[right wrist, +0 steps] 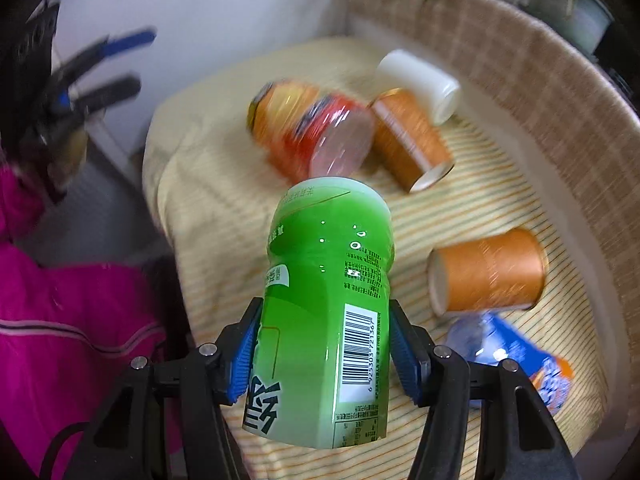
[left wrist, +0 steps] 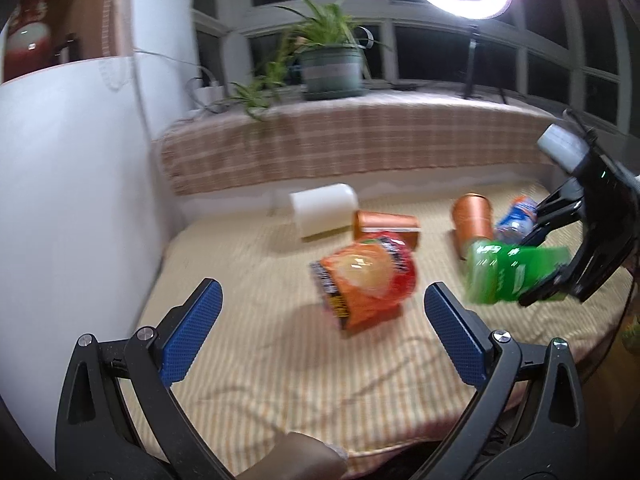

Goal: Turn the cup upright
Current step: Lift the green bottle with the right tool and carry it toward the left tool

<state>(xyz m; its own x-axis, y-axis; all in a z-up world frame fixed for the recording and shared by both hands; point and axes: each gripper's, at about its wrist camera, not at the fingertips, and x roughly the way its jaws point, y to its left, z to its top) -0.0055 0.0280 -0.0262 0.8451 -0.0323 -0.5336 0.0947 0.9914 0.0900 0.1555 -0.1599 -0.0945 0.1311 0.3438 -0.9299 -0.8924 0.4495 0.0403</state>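
Striped cloth (left wrist: 256,360) covers the table, which ends at a white wall (left wrist: 80,200) on the left and a checked ledge (left wrist: 360,152) at the back; its near edge drops away just under the left gripper (left wrist: 322,332), and the bare stretch of cloth lies in front of that gripper, toward the wall. The left gripper hangs with its blue pads spread wide and nothing between them. The right gripper (right wrist: 324,344) is clamped on the green cup (right wrist: 330,300), one pad pressed to each side of the printed sleeve, and carries it clear of the cloth above the table's right part. From the right wrist the cup's long axis runs forward along the fingers, away from the camera; from the left wrist it lies roughly level, sticking out leftward from the jaws. Which end is the mouth cannot be told, since the near end is cut off by the gripper body. Scattered beyond are an orange-and-red snack cup (left wrist: 366,280) tipped over, two orange paper cups (right wrist: 412,140) (right wrist: 488,272) on their sides, a white cup (right wrist: 420,84) also lying down, and a blue wrapper (right wrist: 516,356) partly hidden behind the right finger. Motion blur smears most of these.
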